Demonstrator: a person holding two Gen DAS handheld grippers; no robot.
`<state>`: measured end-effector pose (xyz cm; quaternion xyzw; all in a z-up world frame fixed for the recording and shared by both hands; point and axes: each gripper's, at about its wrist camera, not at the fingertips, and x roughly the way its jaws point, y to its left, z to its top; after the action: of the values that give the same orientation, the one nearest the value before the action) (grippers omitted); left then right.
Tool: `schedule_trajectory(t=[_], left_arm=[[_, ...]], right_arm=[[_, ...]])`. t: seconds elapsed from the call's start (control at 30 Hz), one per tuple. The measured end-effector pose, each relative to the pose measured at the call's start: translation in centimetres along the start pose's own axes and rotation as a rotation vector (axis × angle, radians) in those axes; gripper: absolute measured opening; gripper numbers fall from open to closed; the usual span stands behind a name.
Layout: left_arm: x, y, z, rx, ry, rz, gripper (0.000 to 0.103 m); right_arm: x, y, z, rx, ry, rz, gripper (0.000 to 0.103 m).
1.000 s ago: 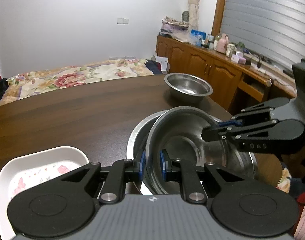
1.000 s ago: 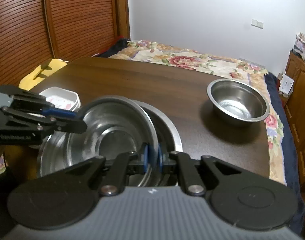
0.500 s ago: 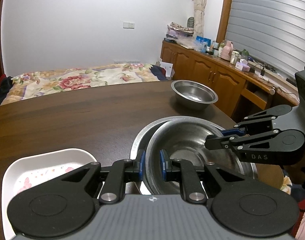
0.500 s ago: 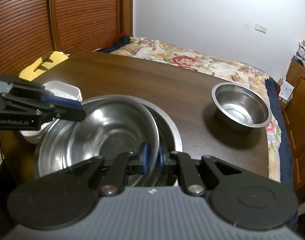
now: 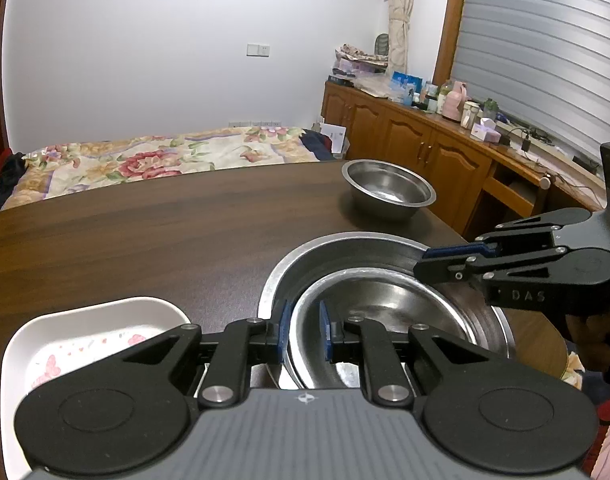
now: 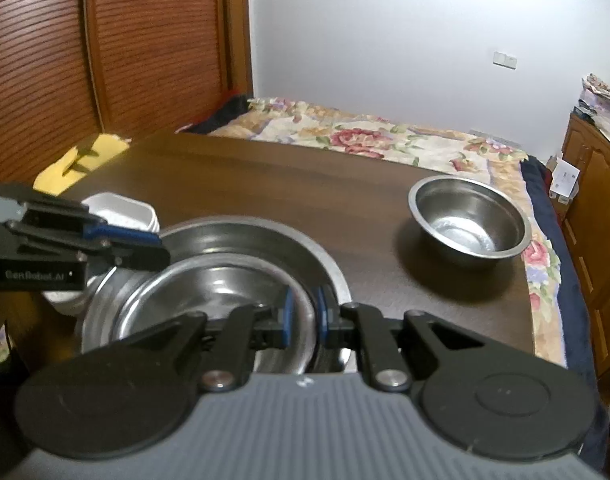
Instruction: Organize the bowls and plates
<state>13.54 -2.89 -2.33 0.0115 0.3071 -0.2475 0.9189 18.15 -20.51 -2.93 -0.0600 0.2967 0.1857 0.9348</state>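
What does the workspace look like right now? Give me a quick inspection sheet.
Surface: dark brown wooden table.
Job's things: medium steel bowl nested in large steel basin; small steel bowl apart at the far edge; white floral dish beside the basin.
Clutter: yellow cloth at the table's edge.
Grippers: left gripper and right gripper both open, each astride the medium bowl's rim.
Cables: wires on the sideboard.
Surroundings: floral bedspread, wooden cabinets.

The inner bowl (image 5: 385, 300) went from tilted to sitting flat in the big bowl (image 5: 345, 248), both grippers' pads loosened off its rim.
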Motion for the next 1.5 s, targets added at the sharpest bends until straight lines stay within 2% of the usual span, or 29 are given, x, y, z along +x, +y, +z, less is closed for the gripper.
schedule_trajectory(t=[0.43,0.77,0.93,0.97,1.0,1.07,1.17,1.3,1.5], left_arm=[[0.0,-0.2,1.4,0.012,-0.022,0.006,0.018],[0.2,-0.5,2.6,0.035,-0.036,0.011,0.019],[0.3,-0.8,3.7,0.049,-0.046,0.005,0.027],[0.4,-1.0,4.0,0.055,-0.049,0.003,0.028],[0.4,-1.1,4.2,0.061,-0.052,0.002,0.032],[0.6,-1.5,4.9,0.076,-0.059,0.001,0.039],[0.9,-1.9,6.3,0.097,-0.071,-0.004,0.049],[1.4,-2.3,8.0,0.115,-0.096,-0.006,0.064],[3.3,-2.6,10.2,0.109,-0.089,-0.018,0.066]], right_arm=[[-1.8,-1.9,0.3,0.109,-0.141,-0.053,0.014],[-2.6,-4.2,-0.6,0.189,-0.191,-0.106,0.014],[-2.8,-5.3,-0.7,0.201,-0.203,-0.138,0.015],[-2.9,-5.5,-0.6,0.202,-0.206,-0.143,0.018],[-3.0,-5.4,-0.7,0.203,-0.211,-0.148,0.031],[-3.0,-5.8,-0.5,0.207,-0.222,-0.157,0.039],[-2.8,-6.6,-0.1,0.203,-0.219,-0.170,0.040],[-2.4,-7.8,0.5,0.196,-0.221,-0.192,0.047],[-0.8,-9.7,1.1,0.198,-0.216,-0.212,0.047]])
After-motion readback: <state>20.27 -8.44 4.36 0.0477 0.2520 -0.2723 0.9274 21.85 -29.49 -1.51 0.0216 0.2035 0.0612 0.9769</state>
